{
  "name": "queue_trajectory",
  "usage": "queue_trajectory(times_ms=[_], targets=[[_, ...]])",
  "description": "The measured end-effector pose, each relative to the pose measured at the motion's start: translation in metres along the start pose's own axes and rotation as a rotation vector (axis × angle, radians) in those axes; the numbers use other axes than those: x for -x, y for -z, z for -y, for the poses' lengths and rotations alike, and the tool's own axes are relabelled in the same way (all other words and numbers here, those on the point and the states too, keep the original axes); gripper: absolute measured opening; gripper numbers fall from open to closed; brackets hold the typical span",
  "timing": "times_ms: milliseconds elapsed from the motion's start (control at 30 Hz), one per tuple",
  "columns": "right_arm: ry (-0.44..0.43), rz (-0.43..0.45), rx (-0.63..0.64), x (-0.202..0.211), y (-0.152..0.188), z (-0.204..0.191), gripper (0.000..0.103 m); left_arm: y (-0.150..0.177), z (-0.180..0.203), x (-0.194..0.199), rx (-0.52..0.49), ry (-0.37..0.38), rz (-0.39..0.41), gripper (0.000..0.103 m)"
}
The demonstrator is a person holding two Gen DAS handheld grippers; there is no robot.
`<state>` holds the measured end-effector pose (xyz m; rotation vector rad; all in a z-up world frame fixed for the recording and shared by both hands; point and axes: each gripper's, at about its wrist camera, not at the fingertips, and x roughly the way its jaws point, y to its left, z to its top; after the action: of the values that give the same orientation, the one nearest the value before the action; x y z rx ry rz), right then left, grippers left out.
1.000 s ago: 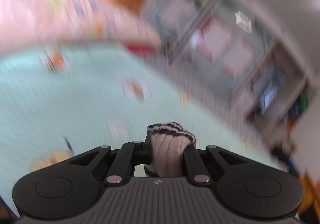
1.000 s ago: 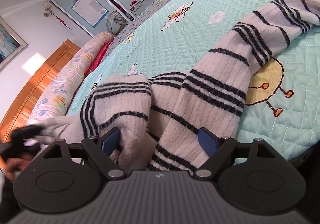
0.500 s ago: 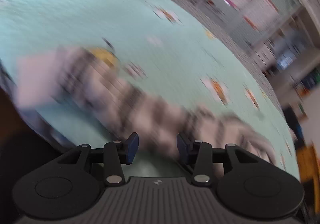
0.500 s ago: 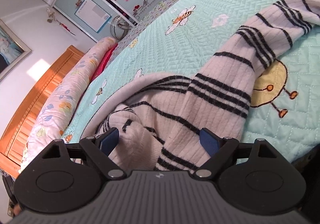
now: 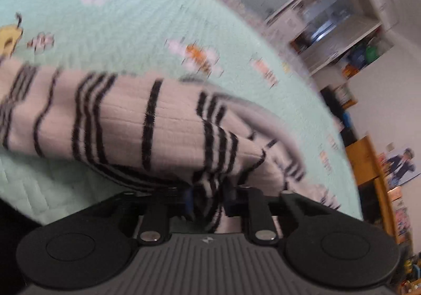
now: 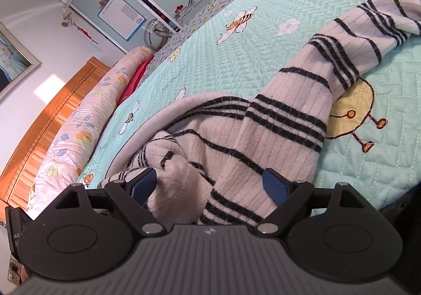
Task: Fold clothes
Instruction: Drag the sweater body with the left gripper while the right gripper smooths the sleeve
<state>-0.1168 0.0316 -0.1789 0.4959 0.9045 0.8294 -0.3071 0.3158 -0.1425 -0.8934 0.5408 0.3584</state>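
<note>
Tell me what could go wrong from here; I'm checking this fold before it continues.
The left gripper pinches only a narrow bunch of the striped sweater, so it might slip out. The right gripper is open over rumpled fabric and could catch several layers. The sweater lies near the bedspread edge and may slide off.

My view shows a cream ribbed sweater (image 6: pixel 284 121) banded with thin black stripes, single and in groups. The quilted bedspread (image 6: pixel 263 39) beneath is mint green, printed with orange-and-white bees and a yellow figure. The bolster (image 6: pixel 86 121) is pale pink floral; the headboard (image 6: pixel 44 121) orange wood. My gripper pads (image 6: pixel 275 185) are blue.
</note>
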Motion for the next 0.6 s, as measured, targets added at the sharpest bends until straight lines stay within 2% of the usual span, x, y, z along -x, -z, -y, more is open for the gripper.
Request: queue_trajectory(times_ms=[67,100,233,300,467,533,567,600], targets=[[-0.001,0.017,-0.014,0.004,-0.002,0.002,0.087,-0.016,0.004,0.017,-0.012,0.021,0.078,0.009],[-0.007,0.025,-0.021,0.006,-0.003,0.002,0.087,-0.024,0.005,0.025,-0.018,0.032,0.117,0.002],[-0.071,0.033,0.009,0.013,-0.003,-0.009,0.087,-0.054,0.011,0.055,-0.039,0.068,0.257,0.003],[-0.105,0.020,0.054,0.014,0.000,-0.018,0.087,-0.048,0.008,0.048,-0.043,0.052,0.228,0.004],[-0.115,-0.060,0.231,0.007,0.016,-0.042,0.087,-0.022,0.004,0.030,-0.045,0.024,0.131,0.004],[-0.111,-0.107,0.264,0.001,0.020,-0.046,0.087,-0.013,0.004,0.024,-0.041,0.021,0.092,0.020],[-0.092,-0.128,0.271,-0.004,0.022,-0.046,0.087,-0.009,0.004,0.020,-0.039,0.019,0.073,0.043],[-0.070,-0.148,0.276,-0.008,0.023,-0.046,0.087,-0.004,0.003,0.017,-0.038,0.017,0.054,0.054]])
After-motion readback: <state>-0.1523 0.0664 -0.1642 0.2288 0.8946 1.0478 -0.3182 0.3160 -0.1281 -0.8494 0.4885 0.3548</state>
